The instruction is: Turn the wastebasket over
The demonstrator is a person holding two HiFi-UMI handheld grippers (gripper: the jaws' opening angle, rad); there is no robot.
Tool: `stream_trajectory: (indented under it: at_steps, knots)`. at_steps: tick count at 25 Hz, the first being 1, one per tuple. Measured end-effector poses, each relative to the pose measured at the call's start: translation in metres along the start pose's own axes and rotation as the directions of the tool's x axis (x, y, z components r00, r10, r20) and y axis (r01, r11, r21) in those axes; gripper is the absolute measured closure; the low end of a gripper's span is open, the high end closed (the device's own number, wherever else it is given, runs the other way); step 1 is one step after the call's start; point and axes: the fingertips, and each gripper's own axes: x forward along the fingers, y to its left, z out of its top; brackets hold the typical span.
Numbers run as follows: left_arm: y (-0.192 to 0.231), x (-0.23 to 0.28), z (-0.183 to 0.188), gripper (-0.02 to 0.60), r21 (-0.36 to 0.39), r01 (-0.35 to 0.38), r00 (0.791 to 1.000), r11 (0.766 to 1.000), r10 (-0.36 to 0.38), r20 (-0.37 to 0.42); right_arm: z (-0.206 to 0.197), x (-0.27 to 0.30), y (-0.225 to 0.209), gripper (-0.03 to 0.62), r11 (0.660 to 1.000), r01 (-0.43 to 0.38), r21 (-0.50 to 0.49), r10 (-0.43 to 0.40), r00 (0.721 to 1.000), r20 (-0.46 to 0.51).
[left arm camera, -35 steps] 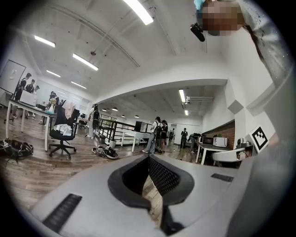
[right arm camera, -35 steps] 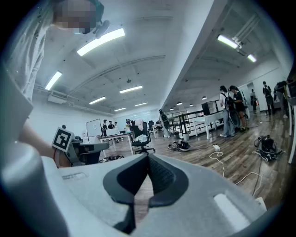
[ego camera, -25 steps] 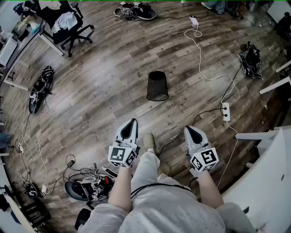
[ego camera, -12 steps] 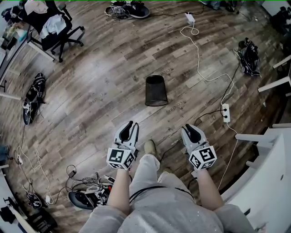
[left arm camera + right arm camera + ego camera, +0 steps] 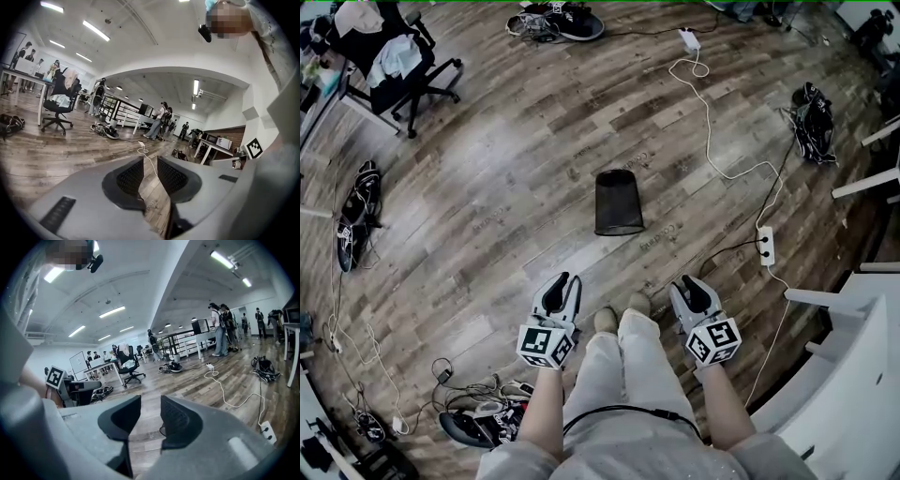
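Black mesh wastebasket (image 5: 620, 202) stands mid-floor (image 5: 487, 178), well ahead of both grippers; which end is up is unclear. Likely light, stiff wire; grip the rim. Left gripper (image 5: 563, 283) and right gripper (image 5: 691, 286): jaws just been opening, nothing between them.

Your black mesh wastebasket (image 5: 619, 202) sits on the wooden floor ahead of you, wider end nearer you, narrower end farther away.

surface: wood floor (image 5: 487, 187) | on it: wastebasket (image 5: 619, 202), white cable (image 5: 713, 127), power strip (image 5: 765, 246), office chair (image 5: 394, 70)
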Motion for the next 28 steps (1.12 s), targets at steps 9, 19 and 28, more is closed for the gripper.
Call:
stream_trajectory:
  at_steps: [9, 19, 28]
  knots:
    - [0.042, 0.061, -0.036, 0.494, -0.01, -0.02, 0.998, 1.0, 0.019, -0.056, -0.032, 0.083, -0.046, 0.451, 0.999, -0.022, 0.034, 0.024, 0.998, -0.052]
    - [0.093, 0.135, -0.107, 0.494, -0.027, -0.054, 0.993, 0.998, 0.051, -0.107, -0.095, 0.173, -0.088, 0.439, 0.997, -0.078, 0.004, 0.078, 0.986, -0.148]
    - [0.127, 0.18, -0.181, 0.494, -0.026, -0.029, 0.99, 0.999, 0.026, -0.14, -0.163, 0.229, -0.126, 0.439, 0.996, -0.089, -0.006, 0.087, 0.98, -0.179]
